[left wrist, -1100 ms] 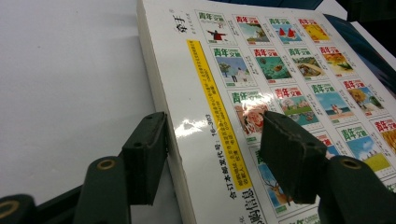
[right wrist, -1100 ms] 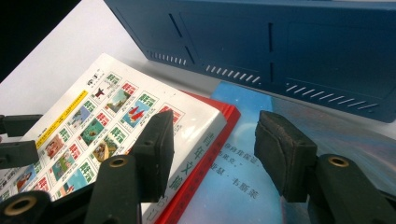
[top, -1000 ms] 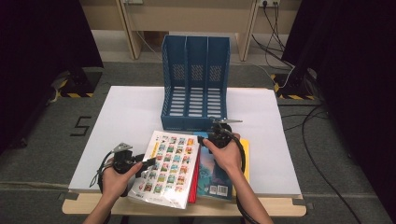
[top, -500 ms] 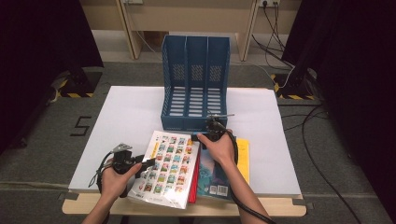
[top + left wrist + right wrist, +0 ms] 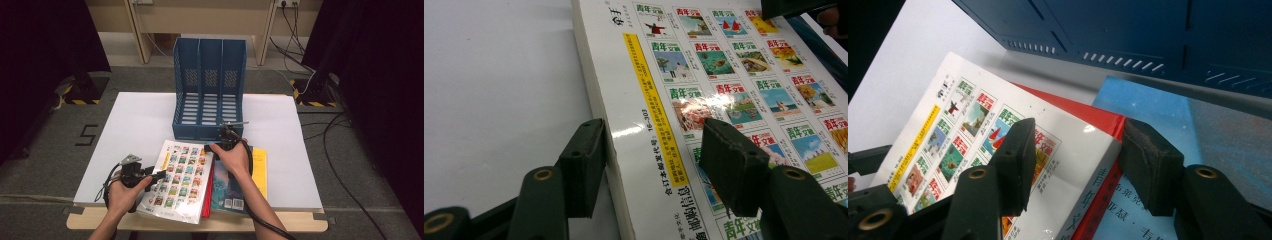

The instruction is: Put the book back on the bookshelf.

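Note:
A thick white book [image 5: 181,182] with rows of small colour pictures on its cover lies on top of a stack at the table's front. My left gripper [image 5: 159,175] sits at the book's left edge. In the left gripper view its jaws [image 5: 649,150] stand wide apart, one pad beside the book's side [image 5: 614,165] and the other over the cover. My right gripper [image 5: 211,148] is at the book's far right corner. In the right gripper view its jaws [image 5: 1073,145] straddle that corner [image 5: 1083,150], open, one over the cover and one beyond the spine.
Under the white book lie a red book [image 5: 209,187], a blue book [image 5: 227,187] and a yellow one [image 5: 259,170]. A blue three-slot file rack [image 5: 210,90] stands upright just behind the stack. The white table top [image 5: 135,125] ends close to the stack's near edge.
The right hand has moved a little left, bringing its gripper over the white book's far corner. The left hand has stayed at the book's left edge.

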`<state>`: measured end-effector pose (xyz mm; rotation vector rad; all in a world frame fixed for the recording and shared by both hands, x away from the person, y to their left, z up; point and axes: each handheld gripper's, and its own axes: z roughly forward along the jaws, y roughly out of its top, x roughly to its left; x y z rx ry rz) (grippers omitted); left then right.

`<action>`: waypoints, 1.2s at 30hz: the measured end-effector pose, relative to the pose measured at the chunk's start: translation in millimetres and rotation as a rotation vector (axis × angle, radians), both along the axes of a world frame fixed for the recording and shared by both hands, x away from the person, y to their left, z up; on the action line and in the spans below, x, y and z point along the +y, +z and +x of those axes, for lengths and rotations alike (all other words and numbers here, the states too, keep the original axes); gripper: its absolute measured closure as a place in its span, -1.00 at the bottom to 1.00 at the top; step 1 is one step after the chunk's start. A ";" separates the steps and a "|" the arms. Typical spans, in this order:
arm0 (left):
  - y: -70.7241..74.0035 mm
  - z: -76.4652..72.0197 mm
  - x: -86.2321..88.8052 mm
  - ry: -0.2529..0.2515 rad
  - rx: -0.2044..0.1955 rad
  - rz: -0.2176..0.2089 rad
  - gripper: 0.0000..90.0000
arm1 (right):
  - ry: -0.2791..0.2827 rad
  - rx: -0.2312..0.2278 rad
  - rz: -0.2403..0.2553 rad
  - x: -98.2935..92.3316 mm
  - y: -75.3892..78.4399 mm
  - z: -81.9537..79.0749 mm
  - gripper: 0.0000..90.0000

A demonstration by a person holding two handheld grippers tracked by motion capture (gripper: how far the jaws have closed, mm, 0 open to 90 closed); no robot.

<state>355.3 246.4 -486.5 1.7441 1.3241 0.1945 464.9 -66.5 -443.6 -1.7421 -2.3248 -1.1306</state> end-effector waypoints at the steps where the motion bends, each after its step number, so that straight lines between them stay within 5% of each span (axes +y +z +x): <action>1: 0.0 -0.1 0.0 0.000 0.001 -0.001 -0.05 | 0.000 0.000 -0.001 0.3 1.1 -0.2 0.13; 6: -1.1 -2.1 3.7 0.005 0.025 -0.023 -0.05 | -0.009 0.006 0.063 -0.3 4.8 1.2 0.17; 36: -2.5 -6.6 3.6 0.029 0.020 -0.025 -0.04 | -0.048 0.102 0.149 -0.1 -4.3 2.5 0.13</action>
